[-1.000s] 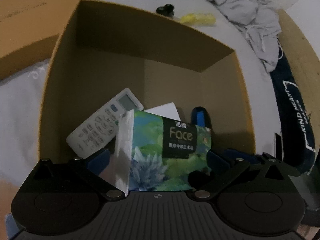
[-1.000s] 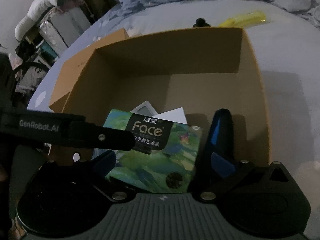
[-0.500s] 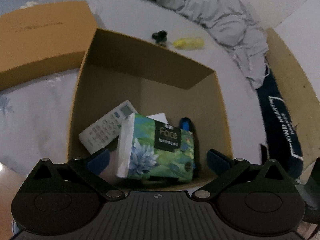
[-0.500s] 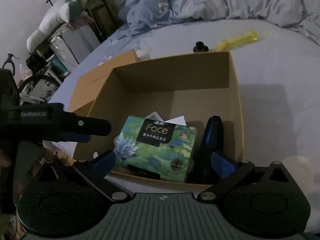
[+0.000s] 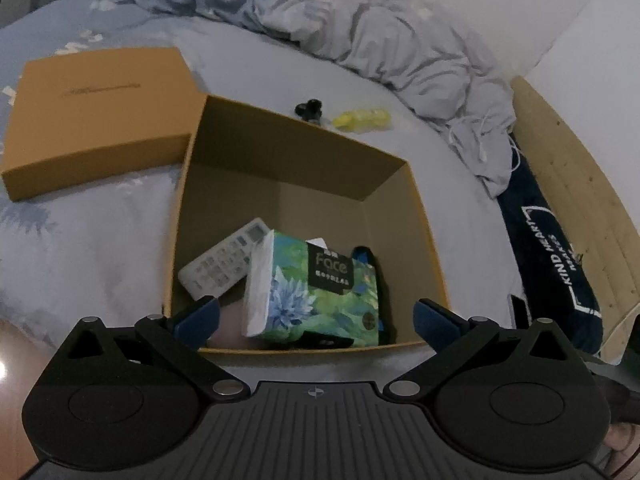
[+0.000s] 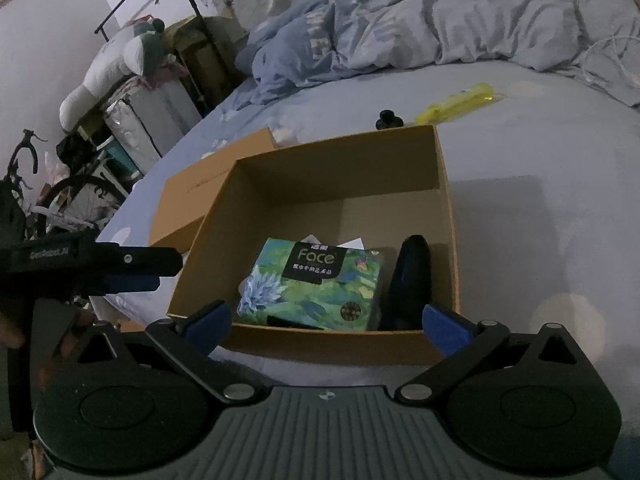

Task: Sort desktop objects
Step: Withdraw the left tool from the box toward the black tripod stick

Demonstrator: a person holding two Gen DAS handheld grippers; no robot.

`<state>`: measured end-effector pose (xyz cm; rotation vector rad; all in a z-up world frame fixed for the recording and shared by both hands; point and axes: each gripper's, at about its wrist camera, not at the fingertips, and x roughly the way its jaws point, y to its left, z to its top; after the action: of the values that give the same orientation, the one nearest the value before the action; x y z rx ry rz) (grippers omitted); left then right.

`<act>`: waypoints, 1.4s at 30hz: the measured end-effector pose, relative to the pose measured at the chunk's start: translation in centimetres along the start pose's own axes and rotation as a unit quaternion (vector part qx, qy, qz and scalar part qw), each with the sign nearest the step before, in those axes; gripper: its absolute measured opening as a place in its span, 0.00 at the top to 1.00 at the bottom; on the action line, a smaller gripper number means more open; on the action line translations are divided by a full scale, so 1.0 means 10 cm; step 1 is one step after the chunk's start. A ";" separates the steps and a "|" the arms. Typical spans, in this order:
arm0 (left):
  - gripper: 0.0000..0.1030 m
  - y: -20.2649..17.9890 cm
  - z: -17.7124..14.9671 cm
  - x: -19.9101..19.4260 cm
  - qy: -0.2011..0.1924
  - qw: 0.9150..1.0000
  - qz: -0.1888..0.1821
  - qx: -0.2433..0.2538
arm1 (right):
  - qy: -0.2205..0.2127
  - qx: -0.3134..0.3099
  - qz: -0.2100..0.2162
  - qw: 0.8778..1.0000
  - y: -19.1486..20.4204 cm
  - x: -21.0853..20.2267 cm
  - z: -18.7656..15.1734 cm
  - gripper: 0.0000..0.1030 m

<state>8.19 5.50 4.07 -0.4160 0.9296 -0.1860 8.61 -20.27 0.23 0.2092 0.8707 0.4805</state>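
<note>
An open brown cardboard box [image 5: 424, 240] [image 6: 444, 184] sits on the bed. Inside it lie a green flowered "Face" tissue pack [image 5: 320, 296] [image 6: 316, 284], a white remote control [image 5: 224, 264], a dark blue object [image 6: 410, 276] [image 5: 366, 254] and a white card [image 6: 352, 242]. My left gripper [image 5: 316, 316] is open and empty, above the box's near edge. It also shows in the right wrist view [image 6: 132, 268] at the left. My right gripper [image 6: 324, 318] is open and empty, above the box's near edge.
The box lid [image 5: 96, 108] [image 6: 212, 188] lies on the sheet to the left. A small black object [image 5: 309, 109] [image 6: 389, 118] and a yellow packet [image 5: 362, 119] [image 6: 456, 102] lie behind the box. A crumpled duvet [image 5: 360, 28] lies behind, a dark blue garment [image 5: 548, 248] on the right.
Both grippers have pulled back and up out of the box, leaving the tissue pack lying inside. The box now looks smaller and farther in both views.
</note>
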 end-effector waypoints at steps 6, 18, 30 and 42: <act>0.00 -0.04 -0.09 -0.20 -0.021 1.000 0.004 0.014 | -0.010 -0.005 -0.005 1.000 0.04 -0.16 -0.05 0.00; 0.00 -0.12 0.00 -0.54 -0.057 0.997 0.009 0.043 | -0.045 -0.014 -0.006 0.999 0.14 -0.49 0.11 0.00; 0.00 -0.13 0.34 -0.67 -0.065 0.996 0.000 0.055 | -0.067 -0.024 -0.003 0.997 0.19 -0.64 0.37 0.00; 0.00 -0.21 0.65 -0.59 -0.067 0.996 -0.009 0.052 | -0.071 -0.019 0.005 0.997 0.14 -0.55 0.64 0.00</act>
<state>9.97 7.26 12.73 -0.3363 0.7812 -0.2188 10.14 -21.62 8.49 0.2110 0.7221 0.4860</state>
